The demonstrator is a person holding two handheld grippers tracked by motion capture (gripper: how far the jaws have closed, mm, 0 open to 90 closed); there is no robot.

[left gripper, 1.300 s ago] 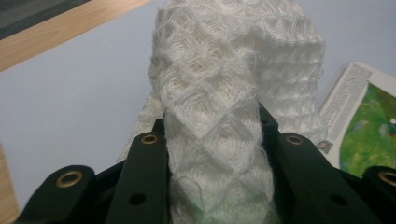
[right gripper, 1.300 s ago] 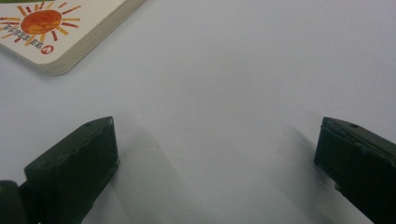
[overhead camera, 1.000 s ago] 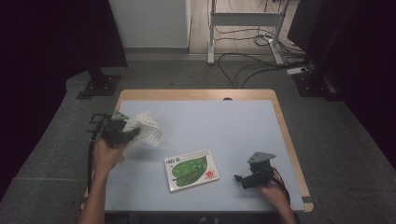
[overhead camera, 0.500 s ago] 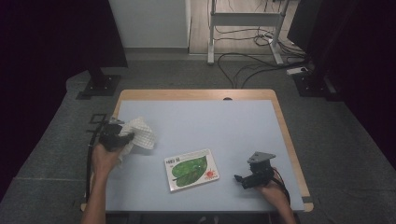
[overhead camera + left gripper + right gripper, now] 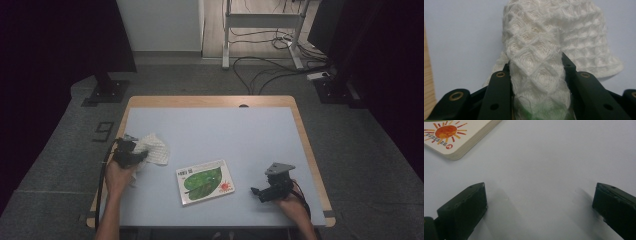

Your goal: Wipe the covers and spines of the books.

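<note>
A white waffle-weave cloth (image 5: pixel 153 148) lies bunched on the light blue table (image 5: pixel 225 127) near its left edge. My left gripper (image 5: pixel 140 155) sits low over it. In the left gripper view a fold of the cloth (image 5: pixel 536 50) fills the gap between the black jaws of the left gripper (image 5: pixel 536 65), which have just been opening slightly while still pressing on it. A picture book (image 5: pixel 206 181) with a green leaf and an orange sun lies flat at centre front. My right gripper (image 5: pixel 258 192) rests open on the table right of the book, nothing between its fingers (image 5: pixel 539 197).
The book's corner (image 5: pixel 454 135) lies ahead and to the left of the right jaws. The table's wooden rim (image 5: pixel 127 112) runs close beside the left hand. Cables and a stand's legs (image 5: pixel 260 60) lie on the floor beyond the table.
My left gripper has come down and toward the near edge with the cloth, which now rests on the table. The right gripper and the book have stayed put.
</note>
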